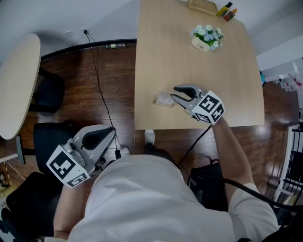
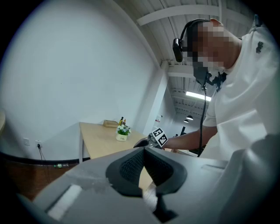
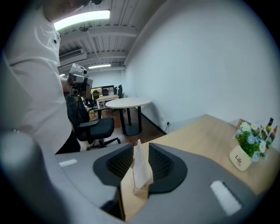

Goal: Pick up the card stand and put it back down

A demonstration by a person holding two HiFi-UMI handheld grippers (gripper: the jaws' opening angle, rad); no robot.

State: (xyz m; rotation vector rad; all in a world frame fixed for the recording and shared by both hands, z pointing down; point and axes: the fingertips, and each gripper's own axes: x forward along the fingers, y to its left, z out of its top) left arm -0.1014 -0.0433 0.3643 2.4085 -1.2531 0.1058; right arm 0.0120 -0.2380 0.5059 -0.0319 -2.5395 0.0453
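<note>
The card stand, a clear upright holder with a pale card, sits on the light wooden table near its front edge. My right gripper is at the stand, its jaws on either side of it. In the right gripper view the card stand rises between the two ribbed pads with a small gap on each side, so the gripper is open. My left gripper hangs off the table at the lower left, over the floor. Its fingertips meet with nothing between them.
A small pot of flowers stands at the back of the table, with bottles and a wooden box at the far edge. A round table and a black chair are to the left. A black cable crosses the dark wooden floor.
</note>
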